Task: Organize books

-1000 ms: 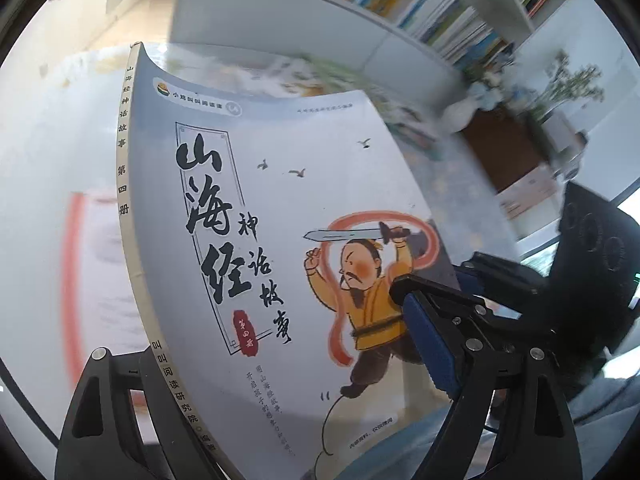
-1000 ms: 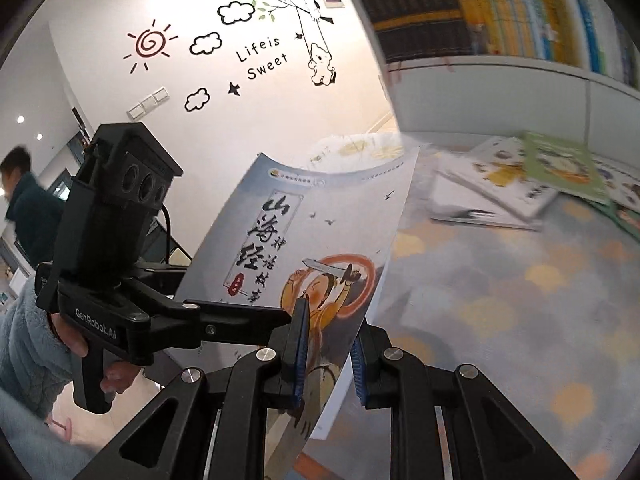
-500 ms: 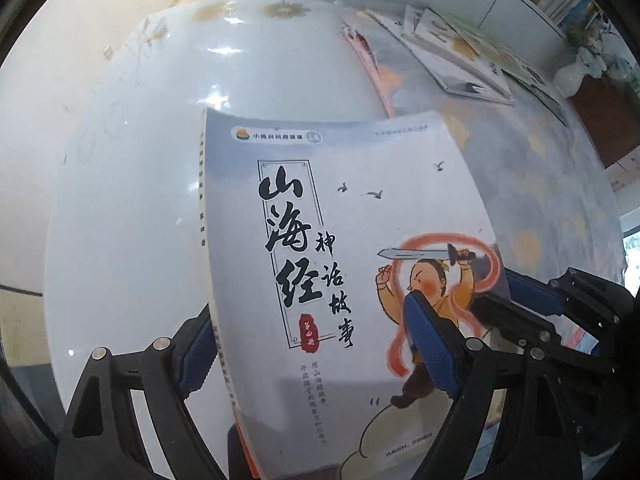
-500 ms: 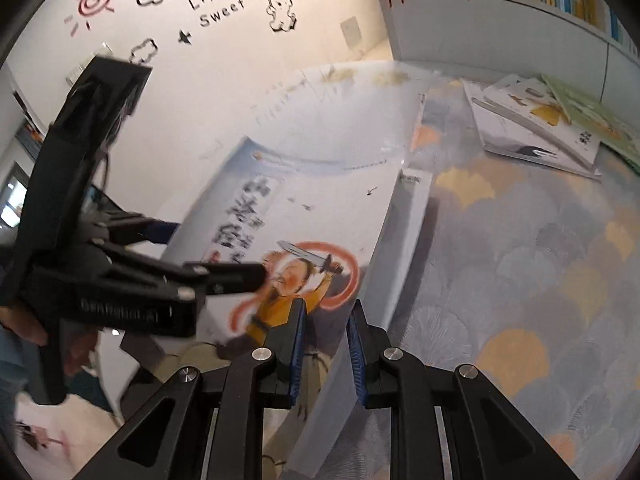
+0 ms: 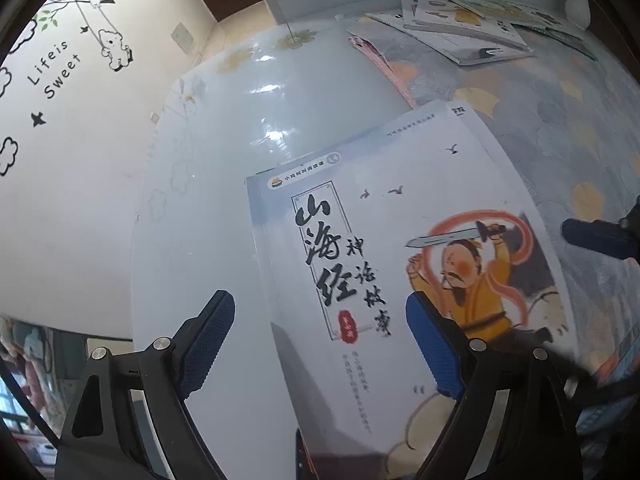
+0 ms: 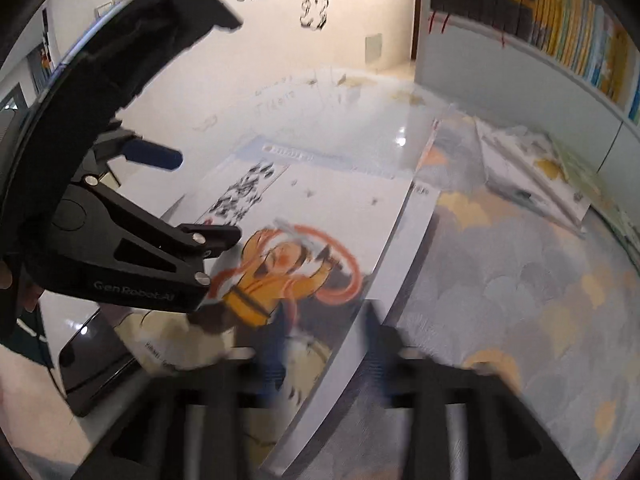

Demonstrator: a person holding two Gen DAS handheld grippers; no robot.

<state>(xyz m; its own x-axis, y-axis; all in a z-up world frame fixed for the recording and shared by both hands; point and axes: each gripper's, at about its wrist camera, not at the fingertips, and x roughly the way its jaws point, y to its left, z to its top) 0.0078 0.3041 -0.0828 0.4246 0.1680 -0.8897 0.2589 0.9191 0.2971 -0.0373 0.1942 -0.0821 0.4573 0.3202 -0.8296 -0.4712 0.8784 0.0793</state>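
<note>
Where right hand-held gripper [image 6: 320, 344] clamped book [image 5: 400, 260] — jaws just opened, bk flat.

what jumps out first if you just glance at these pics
The pale book with bold black calligraphy and a sword-swinging figure in orange, lying flat between the left claw and right claw, whose jaws have just been opening off it. Behind it, more picture books scattered on the patterned rug.
</note>
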